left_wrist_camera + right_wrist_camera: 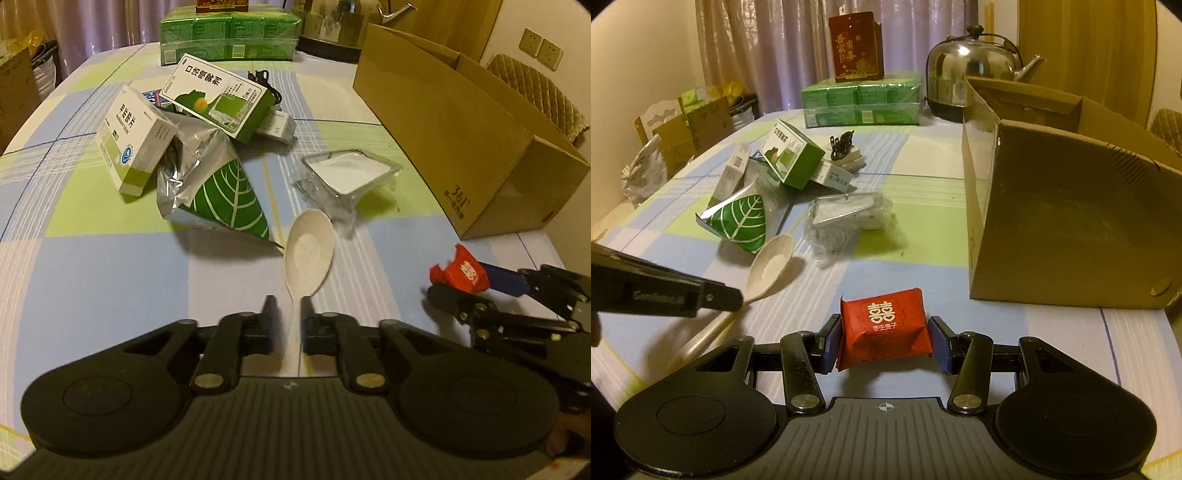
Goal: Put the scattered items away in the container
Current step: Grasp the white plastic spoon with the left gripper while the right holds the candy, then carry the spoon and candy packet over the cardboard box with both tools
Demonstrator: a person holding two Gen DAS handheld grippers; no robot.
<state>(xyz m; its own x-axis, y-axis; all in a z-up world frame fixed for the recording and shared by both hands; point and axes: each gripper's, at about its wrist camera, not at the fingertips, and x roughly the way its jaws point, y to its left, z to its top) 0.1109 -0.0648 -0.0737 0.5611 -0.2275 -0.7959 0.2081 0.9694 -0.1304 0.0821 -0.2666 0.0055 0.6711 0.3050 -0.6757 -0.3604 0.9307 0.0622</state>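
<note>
We are picking things up for the box.
Our right gripper (884, 338) squeezes the red packet (884, 326); our left gripper (287, 321) nearly pinches the spoon (308, 247). Next, the cardboard box (1071, 221).

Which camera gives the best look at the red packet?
The right wrist view: the red packet sits centred between the right gripper jaws, printed face clear. In the left wrist view it is only a small, blurred shape at the right edge.
</note>
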